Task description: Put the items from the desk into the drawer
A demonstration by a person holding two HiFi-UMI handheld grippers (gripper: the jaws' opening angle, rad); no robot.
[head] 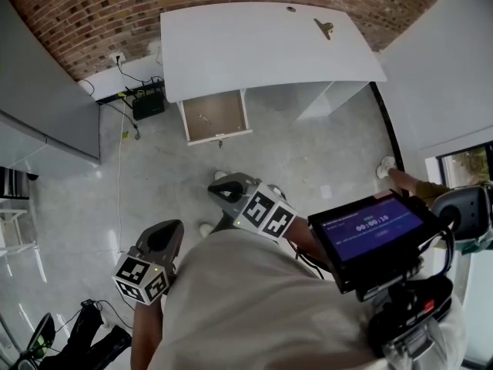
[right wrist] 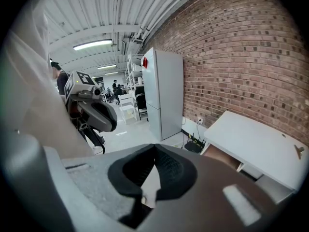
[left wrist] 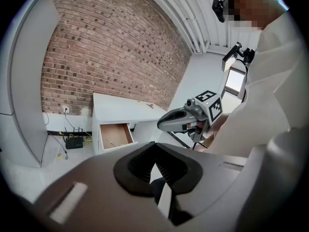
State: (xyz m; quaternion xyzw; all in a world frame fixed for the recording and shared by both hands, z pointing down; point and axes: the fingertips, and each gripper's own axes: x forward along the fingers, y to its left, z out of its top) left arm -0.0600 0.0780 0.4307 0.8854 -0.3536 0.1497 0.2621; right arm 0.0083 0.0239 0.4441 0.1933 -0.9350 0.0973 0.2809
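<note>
A white desk [head: 254,48] stands against the brick wall, far ahead of me. On its right part lies a small tan clip-like item [head: 323,28], with a tiny dark item [head: 290,8] near the back edge. The wooden drawer [head: 216,116] under the desk's left end is pulled open, and a small thin object [head: 204,118] lies in it. My left gripper [head: 164,236] and right gripper [head: 225,190] are held close to my body over the floor, both shut and empty. The left gripper view shows the desk [left wrist: 120,108], the drawer [left wrist: 115,135] and the right gripper [left wrist: 181,120].
A black router [head: 148,102] with cables sits on the floor left of the drawer. A tall grey cabinet [head: 46,106] stands at the left. A tablet screen [head: 370,230] on a rig is at my right, with a person's shoe [head: 385,166] beyond it. Dark gear [head: 77,338] lies lower left.
</note>
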